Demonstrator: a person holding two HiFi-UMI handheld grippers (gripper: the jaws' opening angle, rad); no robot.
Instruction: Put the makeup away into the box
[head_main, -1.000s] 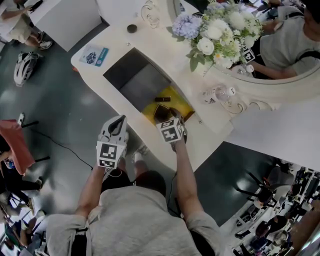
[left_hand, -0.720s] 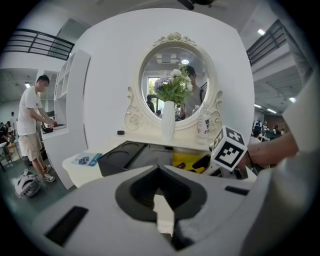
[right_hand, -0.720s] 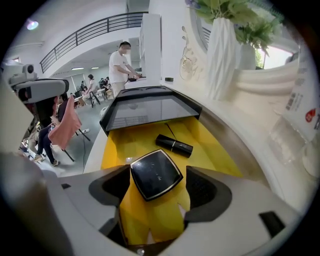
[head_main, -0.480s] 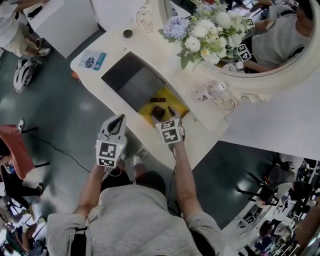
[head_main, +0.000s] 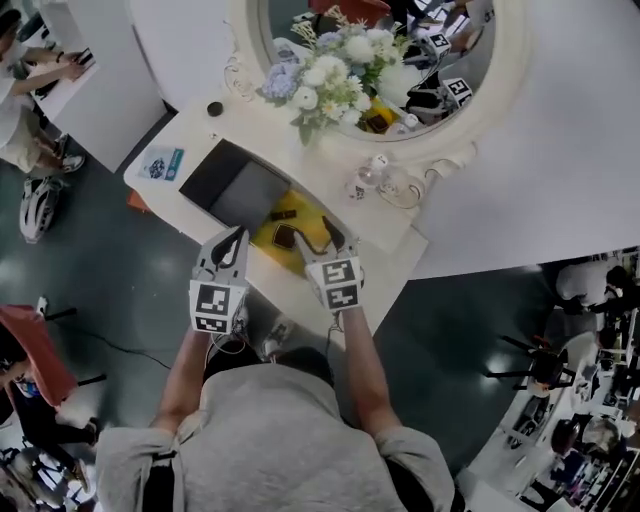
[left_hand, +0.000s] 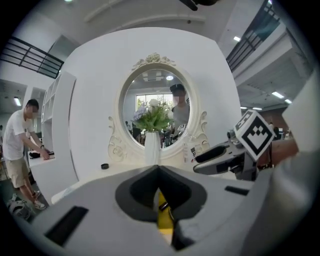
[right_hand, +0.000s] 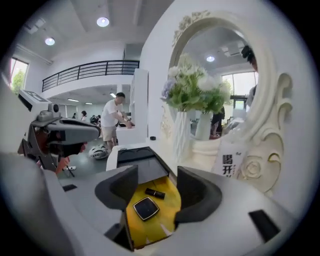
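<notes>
Right gripper view shows compact inside box

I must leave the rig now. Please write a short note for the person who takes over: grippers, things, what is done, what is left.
Left gripper: jaws shut, empty.
Right gripper: jaws open, just been closing, nothing between them.
Compact and lipstick lie in the yellow-lined box.
Done: both are put away.
Left: probably closing the black lid, which lies open.
</notes>
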